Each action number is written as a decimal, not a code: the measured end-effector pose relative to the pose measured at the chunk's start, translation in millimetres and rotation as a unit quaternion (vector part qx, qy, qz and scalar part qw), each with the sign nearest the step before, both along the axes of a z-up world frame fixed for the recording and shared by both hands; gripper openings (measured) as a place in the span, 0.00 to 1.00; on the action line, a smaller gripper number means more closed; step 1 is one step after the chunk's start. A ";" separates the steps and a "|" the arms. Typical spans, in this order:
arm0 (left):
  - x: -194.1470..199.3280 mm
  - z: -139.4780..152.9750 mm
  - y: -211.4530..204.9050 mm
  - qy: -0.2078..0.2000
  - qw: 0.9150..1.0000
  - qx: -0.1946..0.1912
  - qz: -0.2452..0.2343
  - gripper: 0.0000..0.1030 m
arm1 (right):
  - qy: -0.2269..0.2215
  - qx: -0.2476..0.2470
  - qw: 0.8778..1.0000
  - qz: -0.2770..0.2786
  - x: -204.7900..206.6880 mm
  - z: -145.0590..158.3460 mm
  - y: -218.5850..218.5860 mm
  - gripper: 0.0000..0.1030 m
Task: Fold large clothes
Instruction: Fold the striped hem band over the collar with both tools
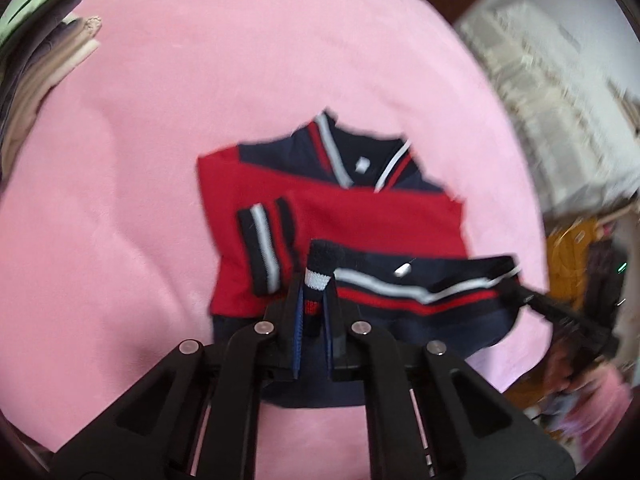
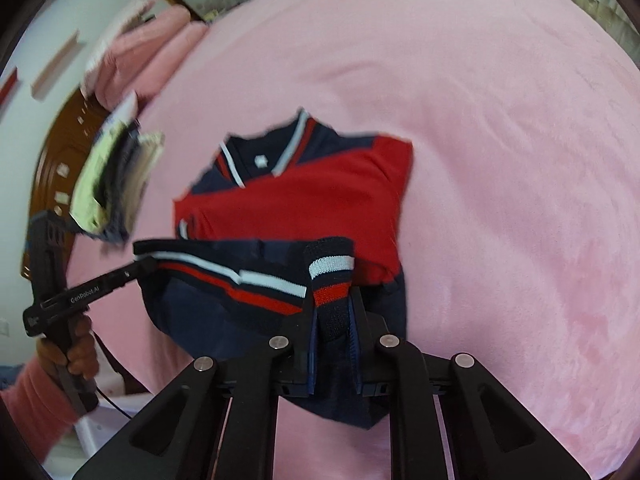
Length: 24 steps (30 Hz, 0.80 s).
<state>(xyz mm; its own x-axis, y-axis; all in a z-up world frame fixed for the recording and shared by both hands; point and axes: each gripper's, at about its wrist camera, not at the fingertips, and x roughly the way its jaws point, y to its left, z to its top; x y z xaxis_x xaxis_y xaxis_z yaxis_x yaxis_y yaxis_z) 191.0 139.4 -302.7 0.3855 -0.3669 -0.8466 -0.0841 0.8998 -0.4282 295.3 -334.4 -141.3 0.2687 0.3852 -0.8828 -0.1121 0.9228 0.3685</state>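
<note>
Both fingers of the left gripper (image 1: pixel 314 312) pinch the jacket's (image 1: pixel 360 216) striped hem (image 1: pixel 420 292) (navy, red, white). Right gripper (image 2: pixel 334 312) clamps its other end above the pink blanket (image 2: pixel 500 140).

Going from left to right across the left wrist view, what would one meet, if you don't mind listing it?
Stack of folded clothes → bare pink blanket → striped cuff → left gripper shut on the jacket hem → right gripper pinching the hem's far end.
</note>
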 end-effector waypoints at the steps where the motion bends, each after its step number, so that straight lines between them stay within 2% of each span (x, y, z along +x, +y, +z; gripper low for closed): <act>1: 0.5 5.6 4.5 -0.005 1.000 -0.011 0.002 0.05 | -0.006 0.002 1.000 -0.001 4.3 3.4 -0.4 0.12; 5: 14.0 24.5 16.7 -0.027 0.999 -0.038 0.024 0.04 | -0.024 0.001 1.000 -0.007 23.1 13.3 -1.4 0.12; 10: 34.0 46.0 34.0 -0.053 0.998 -0.029 0.035 0.04 | -0.056 -0.005 0.998 -0.016 48.7 30.7 -3.7 0.12; 13: 47.8 54.0 44.1 -0.068 0.997 0.004 0.032 0.04 | -0.073 -0.012 0.997 -0.015 62.6 35.5 -3.7 0.12; 16: 63.7 44.0 52.6 -0.058 0.997 0.028 0.039 0.04 | -0.077 -0.036 0.996 -0.016 82.5 30.7 -3.0 0.12; 18: 78.4 27.4 53.1 -0.027 0.997 0.059 0.050 0.05 | -0.079 -0.063 0.995 -0.012 98.7 21.6 0.7 0.13; 19: 88.9 17.7 51.4 0.008 0.994 0.089 0.058 0.05 | -0.078 -0.070 0.994 -0.003 103.4 18.4 3.4 0.13; 21: 99.6 10.8 46.3 0.034 0.989 0.127 0.062 0.05 | -0.084 -0.110 0.990 0.021 117.0 12.8 11.0 0.24; 22: 101.3 11.7 43.4 0.030 0.987 0.143 0.063 0.05 | -0.088 -0.122 0.988 0.023 119.7 12.2 11.9 0.30; 23: 102.5 14.2 40.9 0.027 0.985 0.158 0.063 0.10 | -0.095 -0.134 0.986 0.018 123.2 13.1 11.4 0.40; 24: 103.0 18.2 37.2 0.023 0.984 0.168 0.059 0.16 | -0.100 -0.137 0.986 0.004 125.5 16.0 8.4 0.45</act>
